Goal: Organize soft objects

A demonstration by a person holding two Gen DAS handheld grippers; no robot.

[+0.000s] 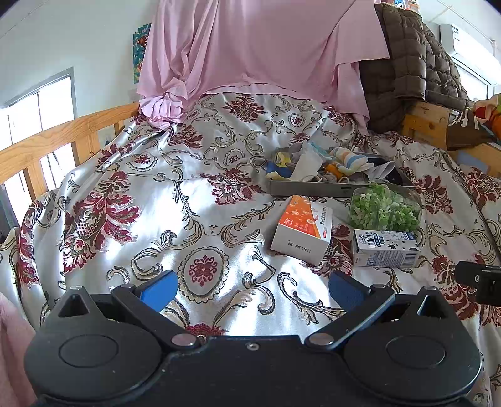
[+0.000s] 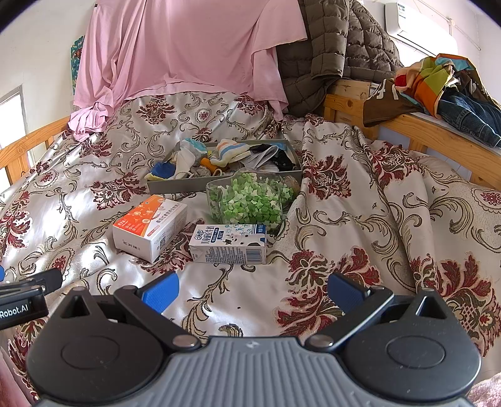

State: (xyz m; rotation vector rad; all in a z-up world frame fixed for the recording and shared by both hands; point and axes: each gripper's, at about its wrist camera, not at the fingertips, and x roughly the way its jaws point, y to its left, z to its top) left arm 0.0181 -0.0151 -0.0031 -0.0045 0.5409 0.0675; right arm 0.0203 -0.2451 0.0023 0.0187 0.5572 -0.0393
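we're hovering both grippers over a bed, floral satin spread [image 2: 360, 203] covering it, wooden rail [image 1: 47, 144] on the left and wooden frame [image 2: 416, 131] on the right. pink sheet [image 2: 188, 50] is draping at the head, brown quilted jacket [image 2: 344, 47] hanging beside it, ac unit [image 2: 419, 22] sitting high on the wall, window [image 1: 34, 103] letting in light at left.

left gripper [image 1: 250, 288] is holding its blue pads spread wide with only bedspread between them. right gripper [image 2: 253, 288] is doing the same. we're seeing "robot.ai" printed on the left gripper's body at the right view's edge.

soft items, socks [image 2: 231, 150] and small cloths, are piling in a grey tray [image 2: 175, 184] mid-bed, well ahead of both grippers. a clear container of green bits [image 2: 250, 200] is sitting just in front of the tray. an orange-white box [image 2: 150, 228] and a milk carton [image 2: 228, 244] are lying nearer, side by side; their print is chinese and too small for us to read.

open spread is lying left of the box and right of the carton.
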